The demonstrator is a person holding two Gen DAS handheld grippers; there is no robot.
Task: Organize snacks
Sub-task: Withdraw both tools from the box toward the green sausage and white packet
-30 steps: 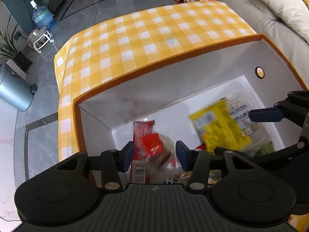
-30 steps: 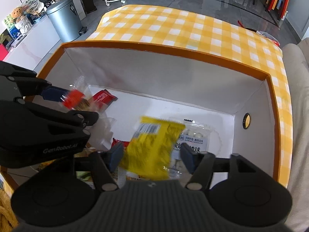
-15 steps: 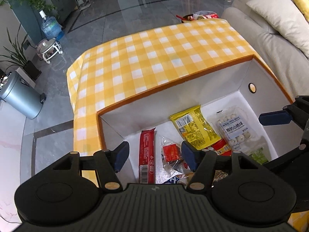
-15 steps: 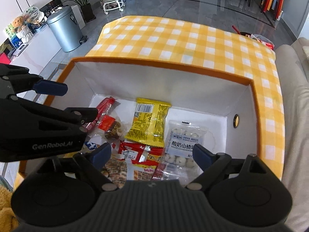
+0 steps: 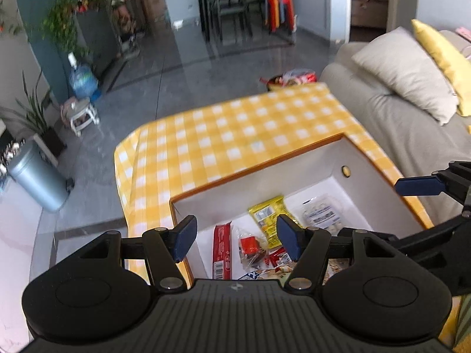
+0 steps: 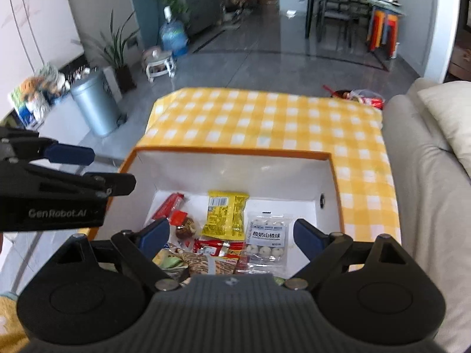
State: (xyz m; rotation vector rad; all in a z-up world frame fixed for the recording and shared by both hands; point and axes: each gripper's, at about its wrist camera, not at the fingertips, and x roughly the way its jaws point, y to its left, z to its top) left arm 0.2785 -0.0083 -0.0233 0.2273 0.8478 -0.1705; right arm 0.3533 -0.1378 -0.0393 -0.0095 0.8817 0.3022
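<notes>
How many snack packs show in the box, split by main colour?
In the box, right wrist view:
Yellow: 1, the yellow pack.
Red: 3, long red stick, small red-topped clear bag, red pack.
Clear or white: 1, the ball bag.
Brown striped: 1.
Total: 6; others partly hidden.

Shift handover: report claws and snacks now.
Left claw and right claw open, empty. Yellow packet and candy-ball bag lie flat in box. Nothing obstructing.
</notes>
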